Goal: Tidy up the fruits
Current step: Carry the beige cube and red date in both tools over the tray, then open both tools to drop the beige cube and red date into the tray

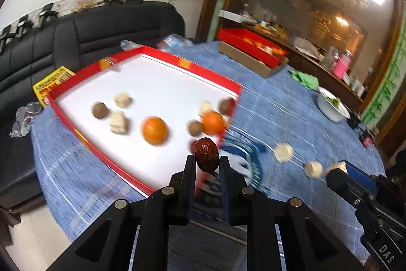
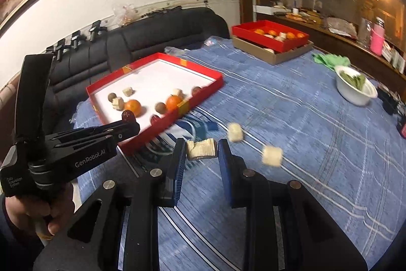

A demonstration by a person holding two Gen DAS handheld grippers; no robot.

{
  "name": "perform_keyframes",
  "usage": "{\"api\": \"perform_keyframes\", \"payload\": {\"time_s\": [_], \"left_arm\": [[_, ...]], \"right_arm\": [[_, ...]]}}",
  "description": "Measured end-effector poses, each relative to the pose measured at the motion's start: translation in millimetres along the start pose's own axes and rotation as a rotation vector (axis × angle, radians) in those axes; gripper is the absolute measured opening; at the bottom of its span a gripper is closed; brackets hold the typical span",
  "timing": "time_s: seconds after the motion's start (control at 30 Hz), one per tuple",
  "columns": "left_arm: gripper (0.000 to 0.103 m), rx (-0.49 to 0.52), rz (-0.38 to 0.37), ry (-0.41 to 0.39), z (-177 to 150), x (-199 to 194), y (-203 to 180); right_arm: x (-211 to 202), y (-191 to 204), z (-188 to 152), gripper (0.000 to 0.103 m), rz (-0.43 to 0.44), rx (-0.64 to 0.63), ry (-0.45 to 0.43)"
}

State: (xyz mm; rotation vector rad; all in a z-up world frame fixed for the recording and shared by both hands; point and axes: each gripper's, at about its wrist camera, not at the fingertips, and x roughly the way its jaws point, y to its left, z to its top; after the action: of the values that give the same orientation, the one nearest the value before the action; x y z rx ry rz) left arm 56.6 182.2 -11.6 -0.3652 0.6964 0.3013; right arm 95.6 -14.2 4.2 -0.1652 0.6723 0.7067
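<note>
A: Nearest: left gripper point(image 1: 206, 160), jaws pinching a red date point(image 1: 206, 154), held above the near rim of the red tray point(image 1: 142, 186). Step in hand?

B: Judged a carry-in; both loads up off the blue tablecloth point(image 2: 291, 106). Right gripper point(image 2: 200, 149), jaws clamped on a pale block point(image 2: 201, 149), just short of the same tray.

A: Next move?

B: Likely clearing the raised rim, then letting go over bare white floor. Plenty free toward the far end; crowded in front with two oranges point(image 1: 154, 130), brown round fruits point(image 1: 100, 110) and pale cubes point(image 1: 118, 122).

A: Left on the cloth?

B: Two loose pale cubes point(image 2: 272, 155), just right of the right gripper.

A: Farther off?

B: White bowl point(image 2: 355, 90) near the right edge; a second red tray point(image 2: 270, 36) at the far side, already filled.
</note>
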Motion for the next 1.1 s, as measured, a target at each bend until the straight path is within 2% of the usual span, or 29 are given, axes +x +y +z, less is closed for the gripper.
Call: {"api": "perform_keyframes", "payload": {"time_s": [0.37,0.53,0.8,1.1], "left_arm": [[0.017,-0.071,0.132,-0.011,50.0,25.5,58.8],[0.017,-0.068,0.165,0.0,66.9,42.0,64.7],[0.017,-0.095,0.207,0.026,89.3,68.5,76.5],[0.017,-0.148,0.25,0.048,96.9,89.2,90.0]], "right_arm": [[54.2,35.8,51.4,0.025,0.089,-0.036,-0.003],[93.5,48.2,70.6,0.025,0.115,-0.045,0.023],[141.7,52.6,86.8,0.025,0.112,-0.035,0.076],[170.9,53.8,91.2,0.025,0.103,-0.031,0.113]]}}
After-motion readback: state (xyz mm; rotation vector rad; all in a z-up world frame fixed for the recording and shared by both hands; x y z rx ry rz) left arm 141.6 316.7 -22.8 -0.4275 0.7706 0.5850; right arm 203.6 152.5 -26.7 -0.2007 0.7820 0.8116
